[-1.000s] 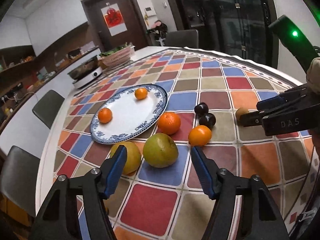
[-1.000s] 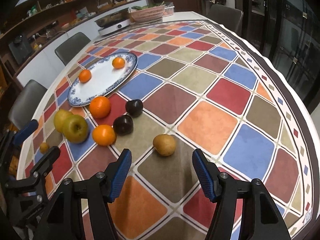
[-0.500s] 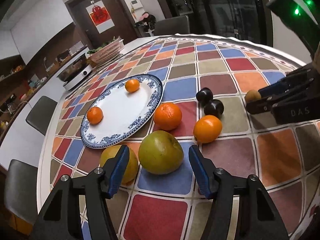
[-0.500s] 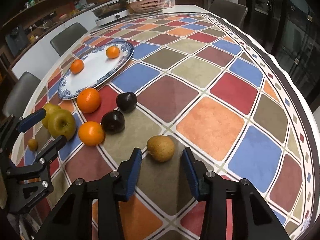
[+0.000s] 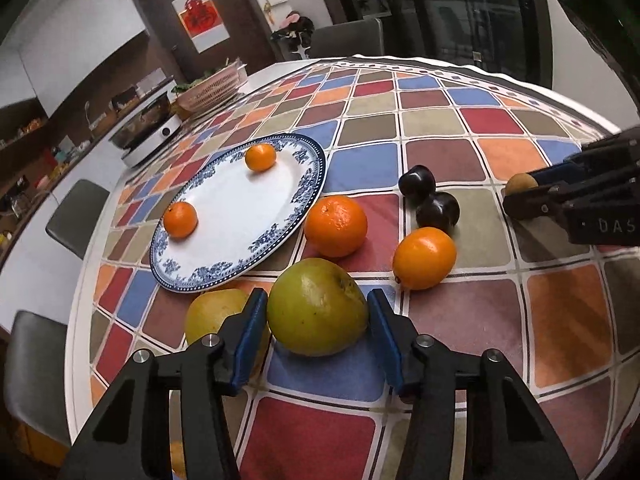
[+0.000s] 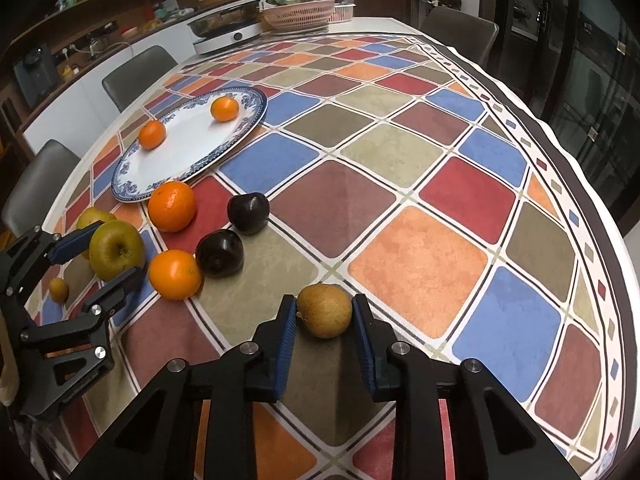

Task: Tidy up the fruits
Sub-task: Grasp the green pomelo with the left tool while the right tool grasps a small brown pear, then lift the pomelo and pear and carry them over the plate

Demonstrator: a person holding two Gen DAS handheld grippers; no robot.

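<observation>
Checkered cloth [image 6: 420, 256] covers the dining table, where the left gripper [image 5: 316, 312], angled downward, has just been closing around a green apple [image 5: 317, 307] near the blue-rimmed plate [image 5: 308, 184]. Farther from the plate, the right gripper [image 6: 324, 314] is clamped on a small brown fruit [image 6: 325, 310]; a yellow fruit [image 5: 212, 314] is partly hidden behind the left finger.

Right gripper [image 6: 324, 318] tight on kiwi [image 6: 325, 310] (brownish)
</observation>
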